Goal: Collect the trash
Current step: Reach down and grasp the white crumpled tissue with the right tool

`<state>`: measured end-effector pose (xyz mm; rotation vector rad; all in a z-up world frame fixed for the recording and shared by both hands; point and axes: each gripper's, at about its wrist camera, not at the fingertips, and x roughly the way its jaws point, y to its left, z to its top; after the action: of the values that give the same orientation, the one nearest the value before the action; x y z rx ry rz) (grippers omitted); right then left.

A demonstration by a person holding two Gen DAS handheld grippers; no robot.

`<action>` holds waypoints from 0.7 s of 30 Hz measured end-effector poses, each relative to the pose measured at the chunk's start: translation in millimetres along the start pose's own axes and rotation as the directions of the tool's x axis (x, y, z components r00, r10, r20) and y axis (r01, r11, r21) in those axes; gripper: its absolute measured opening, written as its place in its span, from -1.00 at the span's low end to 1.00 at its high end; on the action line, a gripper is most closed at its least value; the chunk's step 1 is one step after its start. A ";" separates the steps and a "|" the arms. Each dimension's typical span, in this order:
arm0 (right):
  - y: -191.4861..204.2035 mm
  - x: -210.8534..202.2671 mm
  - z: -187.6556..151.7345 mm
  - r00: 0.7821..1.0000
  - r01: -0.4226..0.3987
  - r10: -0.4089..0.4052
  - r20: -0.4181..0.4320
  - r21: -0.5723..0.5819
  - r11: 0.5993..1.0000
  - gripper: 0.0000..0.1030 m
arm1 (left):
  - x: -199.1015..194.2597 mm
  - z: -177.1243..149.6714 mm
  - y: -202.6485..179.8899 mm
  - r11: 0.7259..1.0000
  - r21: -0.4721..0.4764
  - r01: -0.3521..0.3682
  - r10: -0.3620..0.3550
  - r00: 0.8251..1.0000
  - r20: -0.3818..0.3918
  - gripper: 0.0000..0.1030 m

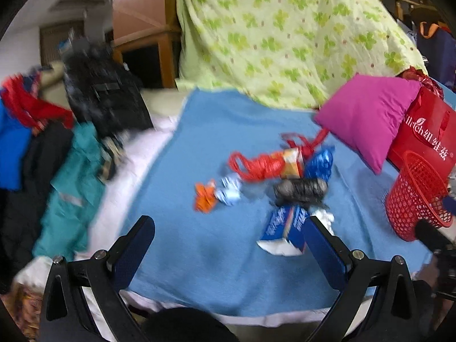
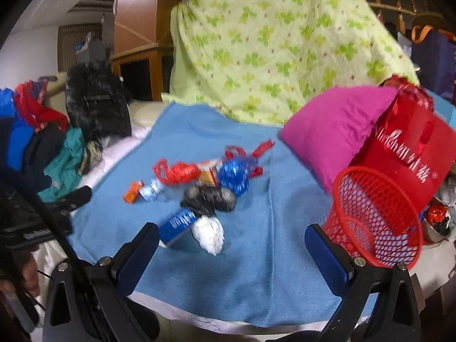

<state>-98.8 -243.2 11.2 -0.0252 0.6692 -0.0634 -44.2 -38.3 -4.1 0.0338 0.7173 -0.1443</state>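
Note:
Several bits of trash lie in a heap on the blue blanket [image 1: 199, 256]: a red plastic bag [image 1: 256, 166], an orange wrapper [image 1: 203, 198], a shiny blue wrapper [image 1: 319, 164], a black bag [image 1: 299, 191] and a blue-and-white carton [image 1: 285, 225]. A red mesh basket [image 2: 376, 219] lies tipped on its side at the right. My left gripper [image 1: 228, 239] hovers open just short of the carton, empty. My right gripper [image 2: 230, 245] is open and empty too, with the carton [image 2: 178, 223] and a crumpled white wad [image 2: 209, 232] near its left finger.
A magenta pillow [image 2: 327, 136] and a red shopping bag [image 2: 413, 154] sit behind the basket. A green-patterned sheet [image 2: 270, 45] drapes the back. Clothes [image 1: 68, 176] and a black bag [image 1: 105, 94] pile up at the left. A hand [image 2: 25, 279] holds the other gripper at the far left.

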 end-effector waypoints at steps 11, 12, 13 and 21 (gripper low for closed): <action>-6.7 149.9 -22.8 0.927 -0.295 0.316 -0.202 0.130 0.947 0.41 | 64.6 -10.6 -6.5 0.996 -0.010 0.084 -0.085 0.980 -0.182 1.00; -5.6 156.7 -23.4 0.916 -0.309 0.336 -0.219 0.149 0.939 0.35 | 69.3 -10.2 -6.8 0.994 -0.014 0.106 -0.107 0.974 -0.198 1.00; -4.9 168.0 -23.0 0.904 -0.331 0.361 -0.229 0.160 0.930 0.28 | 73.2 -9.5 -6.8 0.992 -0.020 0.122 -0.123 0.970 -0.211 1.00; -7.2 233.5 -28.5 0.817 -0.395 0.455 -0.354 0.230 0.889 -0.27 | 106.5 -4.3 -2.8 0.968 -0.072 0.242 -0.253 0.922 -0.292 1.00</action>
<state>65.9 -266.1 -155.3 0.2894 1.0677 0.3280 31.8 -53.5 -77.3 -0.0703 1.0270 -0.3754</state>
